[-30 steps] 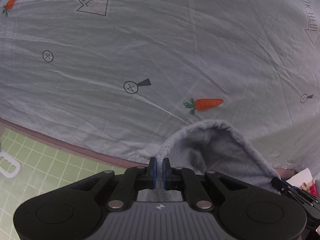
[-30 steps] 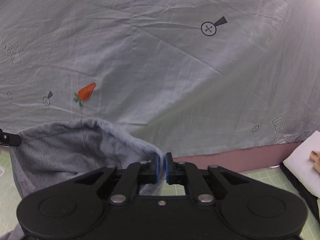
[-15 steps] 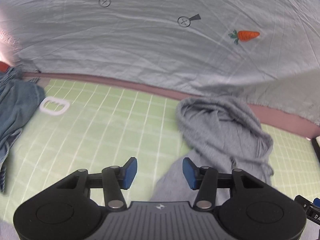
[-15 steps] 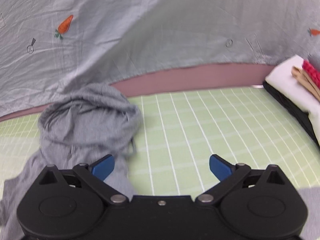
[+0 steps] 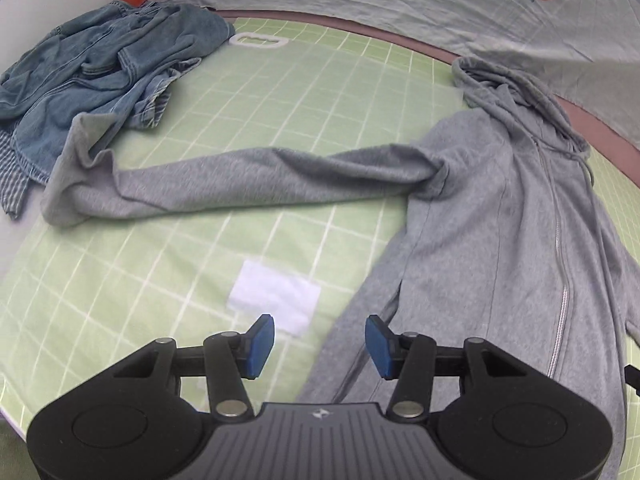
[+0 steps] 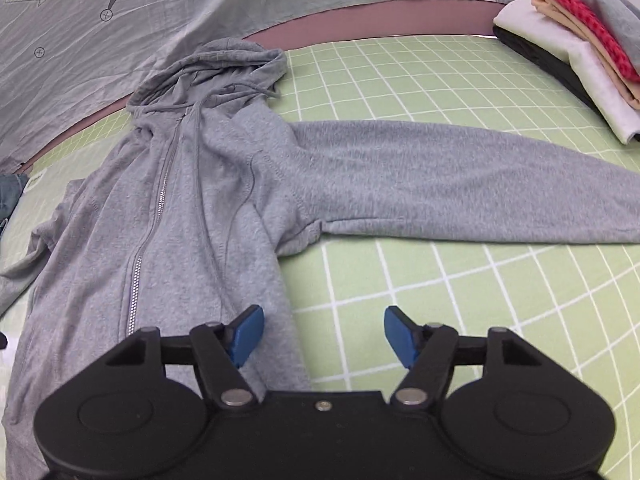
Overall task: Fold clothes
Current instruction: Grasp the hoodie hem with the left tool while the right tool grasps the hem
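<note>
A grey zip hoodie [image 5: 500,220] lies face up on the green grid mat [image 5: 240,92], hood toward the back, both sleeves spread out sideways. In the right wrist view the hoodie [image 6: 192,200] fills the left, its right sleeve [image 6: 460,184] reaching right. My left gripper [image 5: 320,344] is open and empty above the mat, near the hoodie's lower left hem. My right gripper [image 6: 324,334] is open and empty above the hoodie's lower right edge.
A crumpled pile of blue denim clothes [image 5: 100,60] lies at the mat's far left, touching the left sleeve's cuff. A stack of folded clothes [image 6: 572,40] sits at the far right. A grey printed sheet [image 6: 120,20] hangs behind the mat. A white label [image 5: 276,300] is on the mat.
Both grippers were shut on the hoodie's hood held up at the sheet; they opened, let it drop, and pulled back toward the hem. The hoodie now lies flat.
</note>
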Action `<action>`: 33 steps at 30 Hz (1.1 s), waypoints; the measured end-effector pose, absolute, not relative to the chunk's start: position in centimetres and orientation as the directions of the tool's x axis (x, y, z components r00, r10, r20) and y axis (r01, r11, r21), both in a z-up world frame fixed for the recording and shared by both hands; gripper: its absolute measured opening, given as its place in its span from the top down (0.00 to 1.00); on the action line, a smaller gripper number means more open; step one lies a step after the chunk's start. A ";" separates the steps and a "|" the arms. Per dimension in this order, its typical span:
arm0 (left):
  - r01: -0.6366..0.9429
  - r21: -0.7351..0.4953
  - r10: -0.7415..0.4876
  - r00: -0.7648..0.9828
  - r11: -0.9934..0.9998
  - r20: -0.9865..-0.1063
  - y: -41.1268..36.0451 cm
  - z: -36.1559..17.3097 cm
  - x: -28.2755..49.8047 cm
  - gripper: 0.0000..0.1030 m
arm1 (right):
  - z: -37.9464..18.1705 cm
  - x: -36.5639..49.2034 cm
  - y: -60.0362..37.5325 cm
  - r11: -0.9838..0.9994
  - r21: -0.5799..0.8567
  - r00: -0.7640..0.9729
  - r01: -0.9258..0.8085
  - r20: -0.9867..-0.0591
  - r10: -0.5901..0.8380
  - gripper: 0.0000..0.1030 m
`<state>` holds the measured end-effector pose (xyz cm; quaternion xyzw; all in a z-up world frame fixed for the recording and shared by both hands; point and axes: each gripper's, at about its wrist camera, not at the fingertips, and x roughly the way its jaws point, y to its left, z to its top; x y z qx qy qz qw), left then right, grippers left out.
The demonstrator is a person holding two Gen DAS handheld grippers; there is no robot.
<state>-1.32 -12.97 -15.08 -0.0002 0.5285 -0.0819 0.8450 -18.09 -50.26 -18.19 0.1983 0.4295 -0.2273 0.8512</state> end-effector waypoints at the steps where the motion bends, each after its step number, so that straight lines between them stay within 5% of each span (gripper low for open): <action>1: 0.137 -0.082 -0.133 0.422 0.987 -0.897 -12.6 -15.2 -1.9 0.50 | -18.1 -18.4 -49.9 0.817 0.137 0.526 0.560 -0.821 -0.223 0.29; 6: 0.151 -0.103 -0.155 0.393 0.983 -0.906 -11.5 -15.7 -4.0 0.48 | -17.9 -20.4 -48.3 0.828 0.152 0.554 0.540 -0.804 -0.214 0.12; 7: 0.158 -0.109 -0.163 0.387 0.981 -0.908 -11.4 -15.8 -4.3 0.48 | -17.8 -20.8 -47.9 0.831 0.156 0.562 0.534 -0.800 -0.211 0.01; 20: 0.223 -0.178 -0.248 0.346 0.958 -0.905 -11.2 -16.5 -6.6 0.48 | -19.0 -23.8 -45.7 0.803 0.239 0.563 0.545 -0.814 -0.140 0.00; 22: 0.230 -0.194 -0.266 0.344 0.954 -0.900 -11.2 -16.4 -6.8 0.74 | -19.2 -23.6 -45.6 0.797 0.227 0.532 0.560 -0.836 -0.136 0.01; 23: 0.233 -0.202 -0.275 0.344 0.951 -0.898 -11.2 -16.4 -6.9 0.79 | -19.3 -23.4 -45.6 0.792 0.214 0.512 0.571 -0.847 -0.140 0.05; 25: 0.240 -0.218 -0.293 0.342 0.946 -0.893 -11.2 -16.3 -7.0 0.86 | -19.2 -23.4 -45.6 0.791 0.202 0.494 0.577 -0.858 -0.141 0.51; 28: 0.204 -0.352 -0.404 0.345 0.914 -0.847 -9.8 -14.6 -7.7 0.87 | -17.9 -23.8 -45.7 0.801 0.223 0.524 0.556 -0.842 -0.130 0.86; 30: 0.167 -0.466 -0.494 0.353 0.869 -0.795 -8.5 -13.1 -8.2 0.87 | -15.5 -24.7 -45.9 0.813 0.213 0.568 0.542 -0.806 -0.168 0.96; 33: 0.102 -0.499 -0.498 0.374 0.861 -0.783 -7.2 -12.6 -8.8 0.86 | -11.9 -26.0 -46.6 0.819 0.166 0.610 0.549 -0.750 -0.256 0.96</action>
